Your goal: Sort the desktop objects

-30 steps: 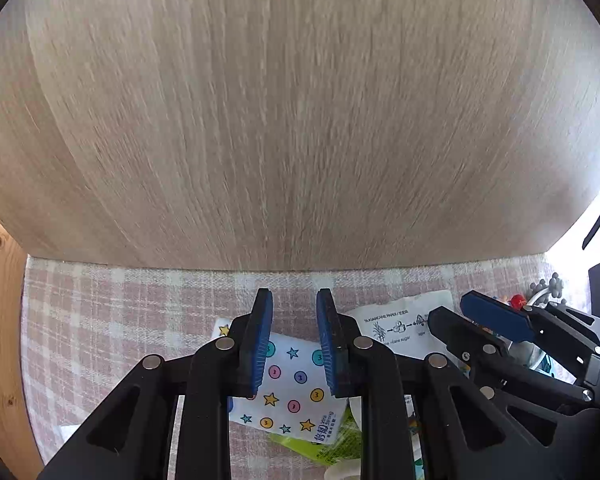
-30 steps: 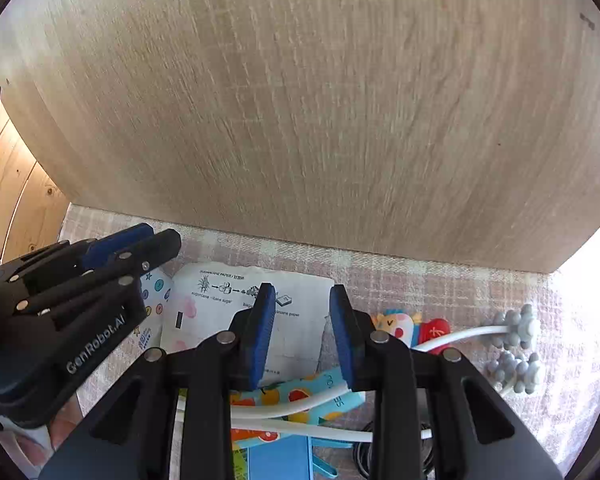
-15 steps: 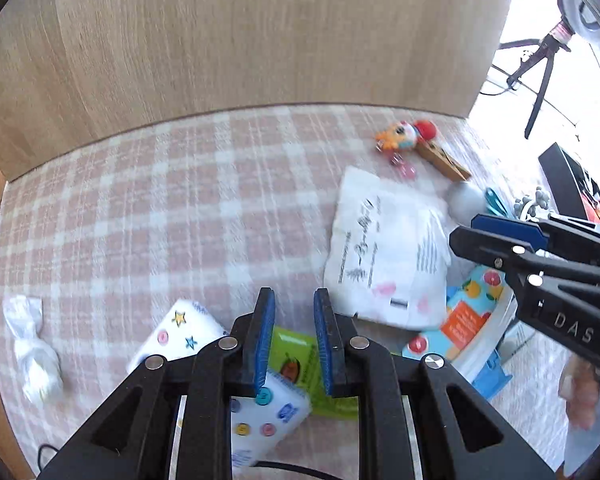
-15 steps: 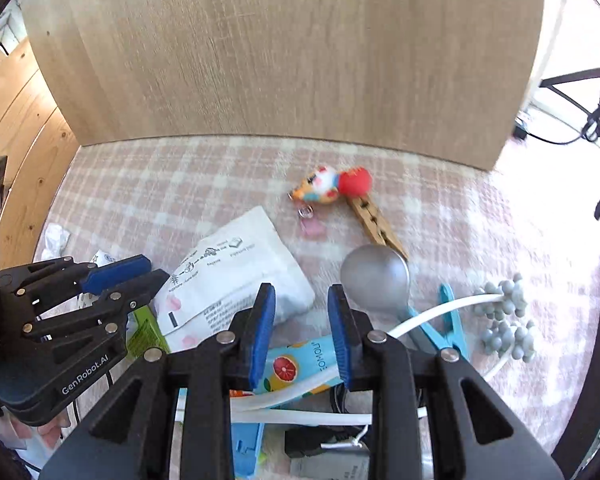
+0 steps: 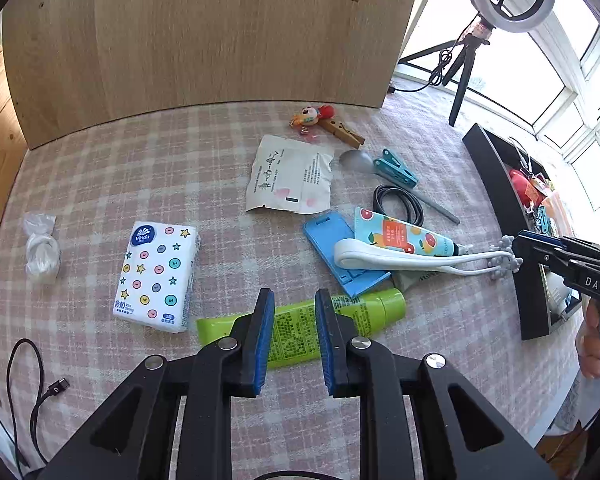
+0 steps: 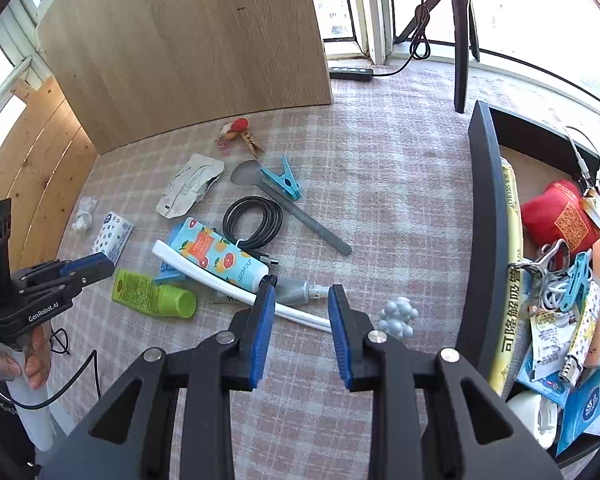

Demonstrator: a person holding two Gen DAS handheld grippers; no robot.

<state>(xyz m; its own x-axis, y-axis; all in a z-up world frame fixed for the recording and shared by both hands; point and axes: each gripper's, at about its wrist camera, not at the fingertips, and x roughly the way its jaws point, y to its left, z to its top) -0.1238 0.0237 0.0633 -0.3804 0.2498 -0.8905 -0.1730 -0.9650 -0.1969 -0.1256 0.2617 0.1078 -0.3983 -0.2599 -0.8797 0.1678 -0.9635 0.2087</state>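
My left gripper [image 5: 294, 300] hovers over a green tube [image 5: 300, 328] lying on the checked cloth. Its jaws are opening a little and grip nothing. A star-print tissue pack [image 5: 156, 276] lies left of the tube, and a blue phone stand [image 5: 340, 256], a grapefruit-print tube [image 5: 404, 236] and a white massager [image 5: 400, 260] to its right. My right gripper [image 6: 300, 292] stands open above the massager's handle [image 6: 300, 316] and holds nothing. A black box [image 6: 484, 220] at the right holds several sorted items.
A white sachet [image 5: 290, 176], spoon [image 5: 356, 158], blue clip [image 5: 396, 168], coiled black cable [image 5: 398, 204] and toy clothespin [image 5: 324, 120] lie farther back. An upright wooden board [image 5: 204, 40] closes the rear. A tripod [image 6: 460, 40] stands back right, and a USB cable [image 5: 36, 392] trails front left.
Both grippers have drawn back from the wooden board and risen slightly, so the whole cluttered cloth and the black box have come into view. Neither has taken hold of anything.
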